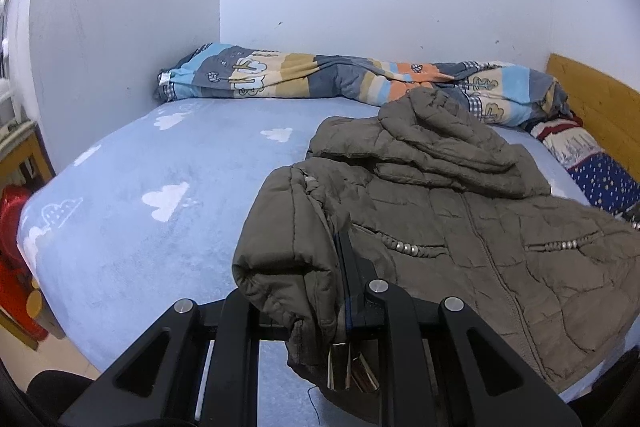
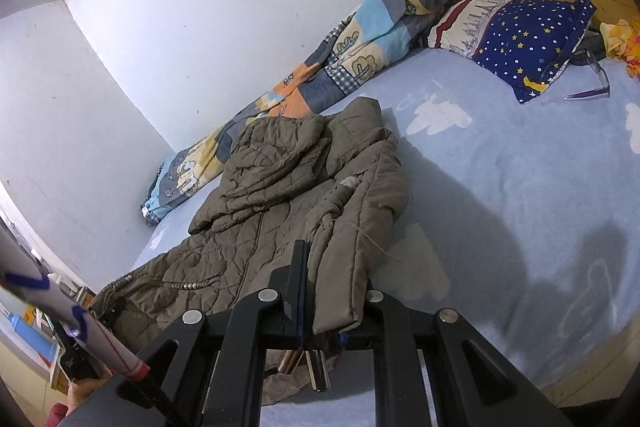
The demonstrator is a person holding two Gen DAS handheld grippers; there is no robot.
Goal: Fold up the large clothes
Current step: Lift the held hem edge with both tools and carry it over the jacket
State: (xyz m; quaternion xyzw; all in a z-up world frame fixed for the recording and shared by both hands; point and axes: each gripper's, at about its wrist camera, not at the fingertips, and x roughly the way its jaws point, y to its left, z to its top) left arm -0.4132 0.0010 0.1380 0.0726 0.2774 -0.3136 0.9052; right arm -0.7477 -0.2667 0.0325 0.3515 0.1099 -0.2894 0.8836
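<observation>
**Tongs clamped on both jacket cuffs**

Left tongs [image 1: 340, 267] pinch the jacket [image 1: 460, 227] at one sleeve end; right tongs [image 2: 304, 279] pinch the other sleeve. Jacket lies front-up on the bed [image 1: 140, 155], hood folded down. Step: sleeve fold. Next, judged: carry both sleeves inward across the front, then release.

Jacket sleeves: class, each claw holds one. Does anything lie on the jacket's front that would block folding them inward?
Nothing visible does. The left claw and right claw each grip a sleeve, and the jacket front is bare apart from its own hood, bunched at the collar.
</observation>
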